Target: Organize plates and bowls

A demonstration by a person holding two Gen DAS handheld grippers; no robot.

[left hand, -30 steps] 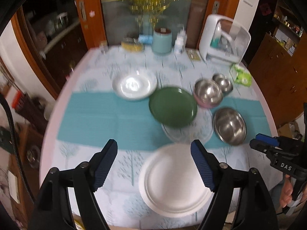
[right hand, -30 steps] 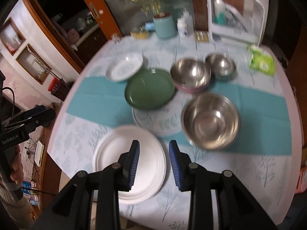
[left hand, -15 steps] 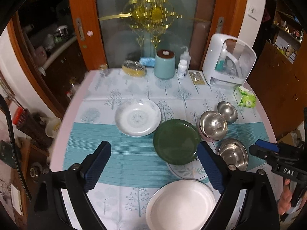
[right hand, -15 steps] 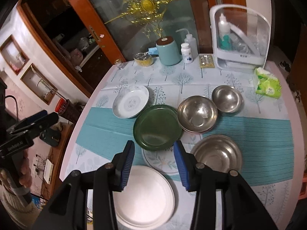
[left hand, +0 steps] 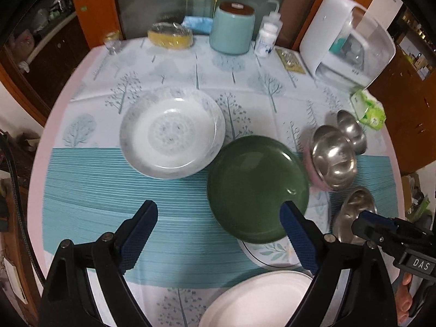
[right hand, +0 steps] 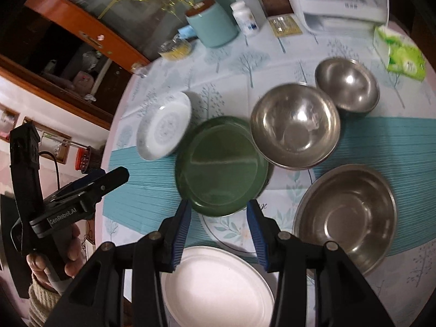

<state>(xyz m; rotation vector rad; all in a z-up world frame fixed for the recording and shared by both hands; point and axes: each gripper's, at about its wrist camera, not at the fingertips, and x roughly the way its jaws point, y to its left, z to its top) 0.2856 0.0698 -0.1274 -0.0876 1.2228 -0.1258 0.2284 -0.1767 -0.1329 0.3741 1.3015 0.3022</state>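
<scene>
Green plate point(right hand: 220, 166) lies just beyond right gripper's point(right hand: 218, 219) parted fingers, seemingly untouched.

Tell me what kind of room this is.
Probably a home dining room: a round table with a tree-print cloth, plates and steel bowls laid out, and wooden cabinets alongside.

Teal canister point(left hand: 232, 33) beside white bottles point(left hand: 267, 39), white appliance point(left hand: 346, 46), green tissue pack point(right hand: 403, 54), tree-print tablecloth point(left hand: 136, 87)
</scene>
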